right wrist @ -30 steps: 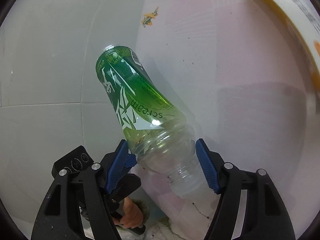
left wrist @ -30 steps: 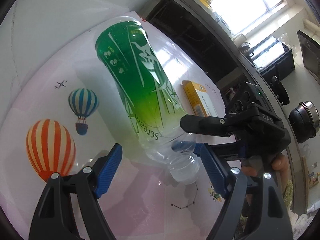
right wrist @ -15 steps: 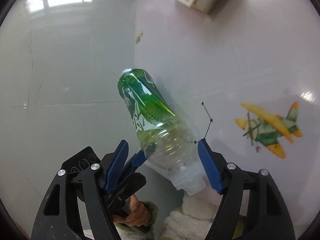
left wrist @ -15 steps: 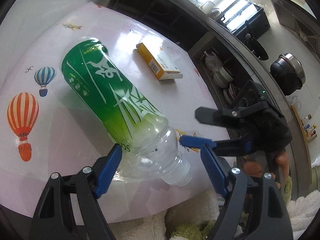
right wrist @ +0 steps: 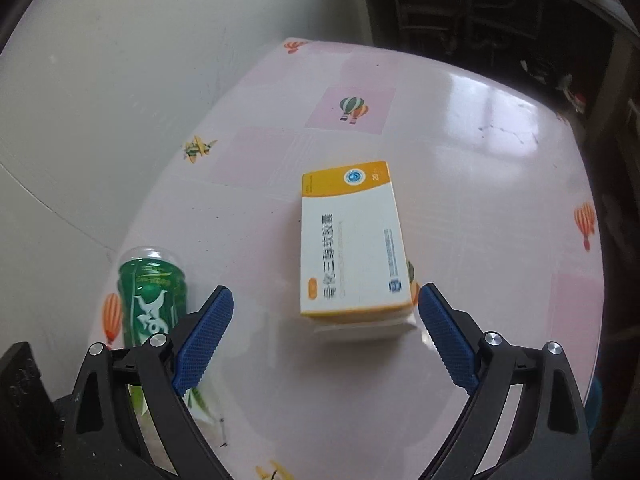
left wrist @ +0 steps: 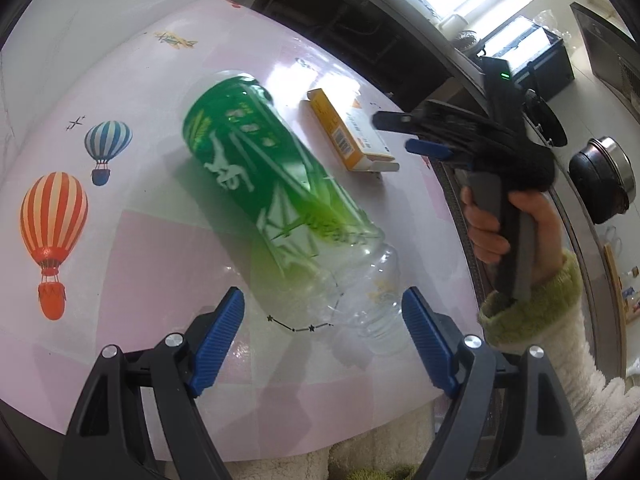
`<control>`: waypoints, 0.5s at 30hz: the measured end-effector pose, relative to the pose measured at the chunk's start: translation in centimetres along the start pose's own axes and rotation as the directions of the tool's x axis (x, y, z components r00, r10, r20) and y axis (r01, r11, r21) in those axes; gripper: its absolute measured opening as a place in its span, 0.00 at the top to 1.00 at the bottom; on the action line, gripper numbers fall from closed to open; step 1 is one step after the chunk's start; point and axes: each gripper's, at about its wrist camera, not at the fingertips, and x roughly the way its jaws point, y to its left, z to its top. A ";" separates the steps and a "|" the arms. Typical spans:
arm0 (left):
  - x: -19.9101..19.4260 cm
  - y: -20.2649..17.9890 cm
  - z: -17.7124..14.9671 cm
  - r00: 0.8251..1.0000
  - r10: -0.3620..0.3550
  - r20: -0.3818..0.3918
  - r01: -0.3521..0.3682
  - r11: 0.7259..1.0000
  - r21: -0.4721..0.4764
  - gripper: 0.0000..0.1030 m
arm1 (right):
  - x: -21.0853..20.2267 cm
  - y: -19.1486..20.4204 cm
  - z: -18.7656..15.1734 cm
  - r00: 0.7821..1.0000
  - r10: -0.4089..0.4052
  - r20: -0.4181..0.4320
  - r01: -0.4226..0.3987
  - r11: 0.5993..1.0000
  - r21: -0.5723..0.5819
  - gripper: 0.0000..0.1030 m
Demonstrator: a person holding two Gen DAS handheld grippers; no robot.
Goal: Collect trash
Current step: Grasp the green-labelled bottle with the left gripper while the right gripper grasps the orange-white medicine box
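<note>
A clear plastic bottle with a green label (left wrist: 272, 184) lies on the pink balloon-print table (left wrist: 140, 260). Its neck points between the blue pads of my left gripper (left wrist: 324, 328), which is open and clear of it. The bottle looks blurred. A yellow and white carton (right wrist: 352, 248) lies flat beyond it. My right gripper (right wrist: 324, 320) hangs above the carton's near end. Its jaws are opening, and the pads (right wrist: 444, 336) stand wide on either side without touching. In the right wrist view the bottle (right wrist: 152, 300) is at the left. The left wrist view shows the right gripper (left wrist: 400, 134) in a hand above the carton (left wrist: 352, 136).
A white wall borders the table on the left. Dark shelving (right wrist: 480, 12) and a counter with a black pot (left wrist: 604, 176) stand behind and to the right. The table's near edge runs along the bottom, with a white fleece sleeve (left wrist: 580, 380) at its right.
The right gripper let go of the bottle's shoulder, opened wider and swung up and over to the carton. The bottle went from tilted up to lying on the table.
</note>
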 end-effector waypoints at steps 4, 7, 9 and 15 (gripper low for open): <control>0.3 -0.1 0.5 1.000 0.002 0.003 -0.002 1.000 -0.002 0.24 | 2.4 -1.1 0.0 0.998 -0.030 -0.063 0.029 0.999 -0.024 0.17; 0.6 -0.5 0.9 1.000 0.001 0.006 -0.001 1.000 0.008 0.24 | 2.9 -2.2 -0.6 0.996 -0.005 -0.084 0.009 0.999 0.043 0.31; 0.8 -0.7 1.1 1.000 -0.002 0.006 0.002 1.000 0.016 0.24 | 1.9 -2.6 -1.5 0.997 0.020 -0.073 -0.014 0.997 0.073 0.33; 1.4 -0.6 1.5 1.000 -0.003 0.000 0.003 1.000 0.011 0.24 | -0.3 -2.7 -4.8 0.996 0.056 -0.073 -0.047 0.992 0.119 0.34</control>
